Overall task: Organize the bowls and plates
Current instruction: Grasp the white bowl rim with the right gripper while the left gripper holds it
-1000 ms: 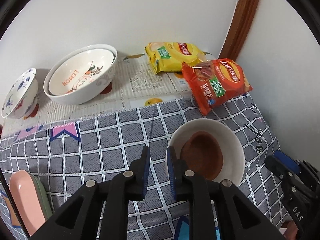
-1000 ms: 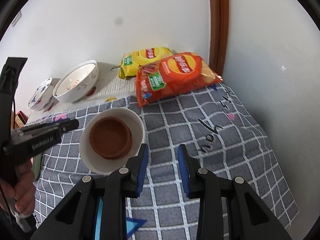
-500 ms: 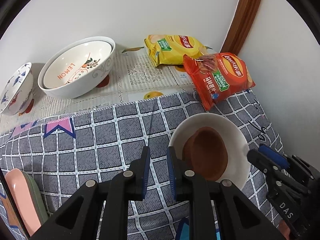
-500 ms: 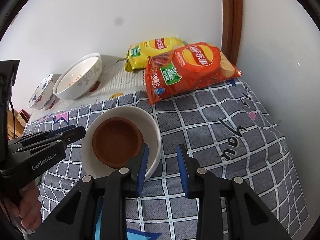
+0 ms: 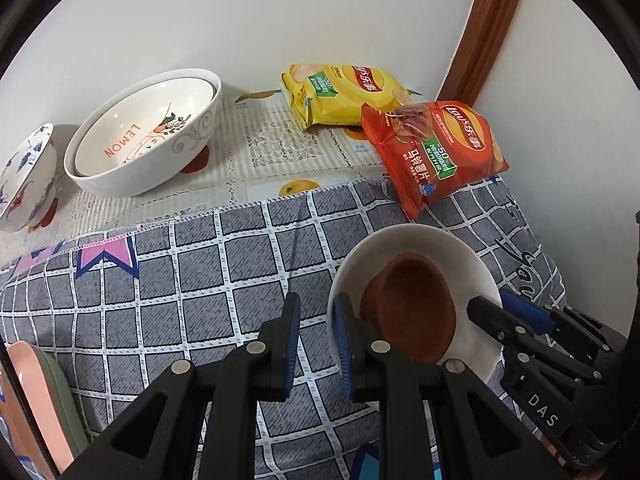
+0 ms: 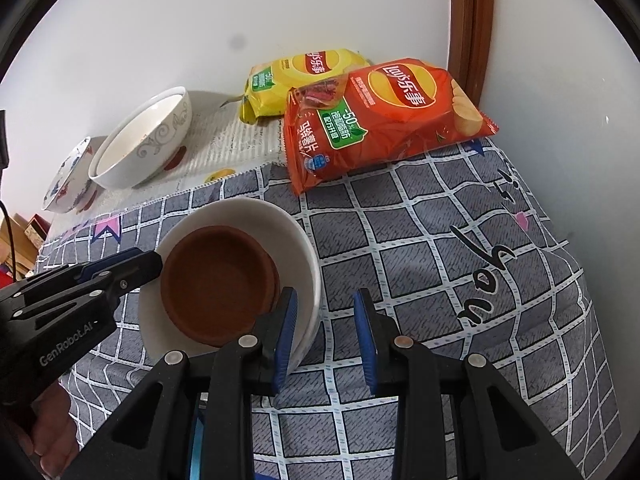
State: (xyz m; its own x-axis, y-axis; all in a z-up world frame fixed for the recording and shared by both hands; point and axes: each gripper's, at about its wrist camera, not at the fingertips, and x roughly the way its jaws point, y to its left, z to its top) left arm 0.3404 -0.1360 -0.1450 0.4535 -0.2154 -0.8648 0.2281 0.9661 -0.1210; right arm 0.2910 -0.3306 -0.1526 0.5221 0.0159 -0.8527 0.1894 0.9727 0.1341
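- We see a table under a grey checked cloth [image 6: 440, 272], and beyond the cloth's far edge a pale patterned mat [image 5: 272, 148] reaching to the wall.
- On that mat stands a big white bowl [image 5: 144, 148] with a second bowl marked "LEMON" nested inside, and just left of it a small blue-flowered bowl [image 5: 24, 184].
- Two crisp bags lie at the back right: a red bag [image 6: 384, 120] partly on the cloth and a yellow bag [image 6: 296, 76] behind it.
- The thing we are after, we judge, is the white bowl [image 6: 240, 216] on the cloth, which has a brown dish [image 6: 216, 280] sitting loose and a little tilted inside it.
- At the lower left of the left view a pink plate [image 5: 24, 400] and a green one stand on edge.
- Our right gripper [image 6: 326, 336] points steeply down; its jaws are partly open and empty, straddling the bowl's near rim without pressing, one finger inside, one outside.
- Our left gripper [image 5: 316, 344] also points steeply down, at the bowl's opposite rim; its jaws stand narrow with nothing between them.
- Risk, as we judge it: a one-sided rim pinch could tip the bowl on lifting, sliding the brown dish out.
- The inner finger could also knock the brown dish as the jaws close.
- A slick glazed rim may slip from the pads, and the cloth could drag.
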